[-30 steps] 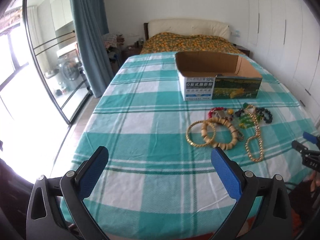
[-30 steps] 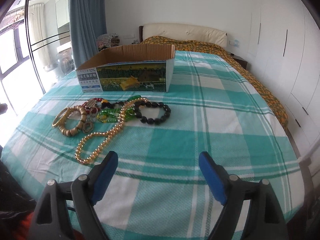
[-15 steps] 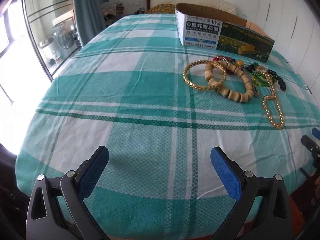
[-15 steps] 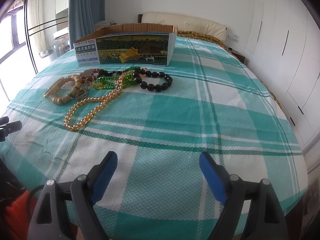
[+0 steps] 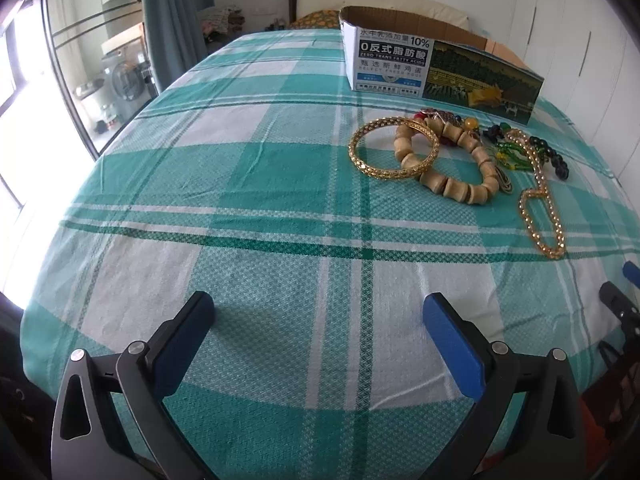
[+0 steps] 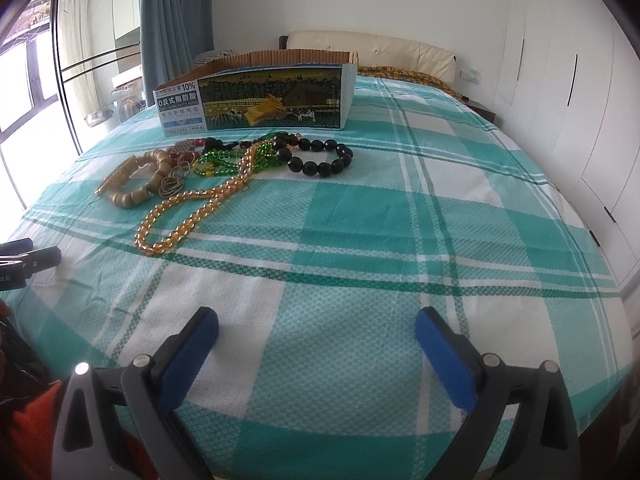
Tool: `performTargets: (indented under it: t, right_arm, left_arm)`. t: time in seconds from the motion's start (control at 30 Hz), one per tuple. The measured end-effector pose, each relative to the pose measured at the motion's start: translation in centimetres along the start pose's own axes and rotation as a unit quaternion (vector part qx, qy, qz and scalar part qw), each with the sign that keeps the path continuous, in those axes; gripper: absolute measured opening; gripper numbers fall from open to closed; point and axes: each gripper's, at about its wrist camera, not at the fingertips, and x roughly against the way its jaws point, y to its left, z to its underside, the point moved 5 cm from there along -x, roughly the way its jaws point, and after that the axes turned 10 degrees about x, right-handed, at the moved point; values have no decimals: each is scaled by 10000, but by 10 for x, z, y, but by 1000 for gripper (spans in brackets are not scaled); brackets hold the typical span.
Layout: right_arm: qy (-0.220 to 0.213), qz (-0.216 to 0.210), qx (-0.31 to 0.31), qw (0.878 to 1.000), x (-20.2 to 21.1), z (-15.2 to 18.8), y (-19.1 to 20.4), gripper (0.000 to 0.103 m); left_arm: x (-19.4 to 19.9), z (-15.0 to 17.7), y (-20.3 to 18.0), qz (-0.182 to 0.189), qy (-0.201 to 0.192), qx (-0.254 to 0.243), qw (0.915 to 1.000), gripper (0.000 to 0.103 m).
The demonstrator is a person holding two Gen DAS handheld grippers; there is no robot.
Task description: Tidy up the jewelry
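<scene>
Jewelry lies in a loose heap on the teal-and-white checked woven bedspread [image 5: 256, 184], just in front of the printed open-top cardboard box [image 5: 432, 66]; the nearest pieces sit close to the box's front wall, not touching it as far as can be told.

Pieces, outward from the box:
- small red and amber bead cluster [image 5: 440, 118], tangled, nearest the box
- glossy round black bead bracelet [image 6: 320, 160], at the heap's right end in the right view
- faceted green glass bead strand [image 6: 228, 158], crossed by the gold strand
- chunky barrel-shaped tan wooden bead bracelet [image 5: 448, 160]
- rigid gold mesh-textured bangle [image 5: 394, 152], overlapping the wooden bracelet on its side away from the black beads
- long string of small round golden beads [image 6: 192, 208], reaching farthest from the box toward the near bed edge

Left gripper [image 5: 318, 320]: blue-padded jaws spread wide, nothing between them, over bare bedspread well short of the heap.
Right gripper [image 6: 316, 330]: jaws opening, wide apart, nothing between them, also over bare cloth.

Beyond the box: cream padded headboard [image 6: 372, 50], blue-grey curtain [image 6: 176, 20], white wardrobe doors [image 6: 560, 80].
</scene>
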Motion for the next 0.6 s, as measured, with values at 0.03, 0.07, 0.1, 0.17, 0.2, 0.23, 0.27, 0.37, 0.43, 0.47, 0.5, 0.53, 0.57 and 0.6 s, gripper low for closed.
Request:
performTargets:
  t: [0.03, 0.07, 0.1, 0.17, 0.2, 0.23, 0.27, 0.37, 0.43, 0.47, 0.5, 0.53, 0.57, 0.6]
  right_arm:
    - [-26, 6, -2, 10000, 0, 0, 0, 103]
    - [-45, 5, -4, 10000, 1, 1, 0, 103]
    - [-64, 2, 1, 10000, 1, 1, 0, 103]
    - [-101, -22, 41, 9999, 2, 2, 0, 103]
    - [-110, -37, 57, 9999, 2, 2, 1, 103]
    - [-114, -46, 64, 9999, 2, 2, 1, 103]
    - [-116, -48, 63, 9999, 2, 2, 1, 103]
    - [-132, 18, -7, 9999, 2, 3, 0, 103]
    - [-148, 76, -53, 9998, 3, 4, 1, 103]
    - [-159, 95, -66, 9998, 4, 4, 1, 103]
    - [-169, 107, -75, 9998, 4, 4, 1, 103]
    - [-171, 112, -88, 9998, 4, 4, 1, 103]
    - [-164, 120, -94, 9997, 4, 4, 1, 103]
    - [-152, 127, -97, 9998, 3, 4, 1, 103]
  left_arm:
    - [0, 0, 0, -19, -19, 25, 10000, 103]
    - [0, 0, 0, -27, -49, 41, 10000, 103]
    - [1, 1, 0, -28, -81, 52, 9999, 103]
    - [1, 2, 1, -34, -142, 71, 9999, 103]
    - [1, 2, 1, -42, -156, 81, 9998, 103]
    - [1, 2, 1, -42, -163, 82, 9998, 103]
    - [1, 1, 1, -37, -168, 78, 9998, 103]
    - [0, 1, 1, -11, -192, 53, 9998, 103]
    - [0, 0, 0, 0, -211, 39, 9998, 103]
    - [0, 0, 0, 7, -217, 30, 9998, 103]
    - [0, 0, 0, 15, -220, 20, 9998, 103]
    - [-1, 0, 0, 20, -220, 12, 9998, 103]
    - [-1, 0, -1, 25, -222, 6, 9997, 103]
    - [-1, 0, -1, 28, -223, 2, 9997, 103]
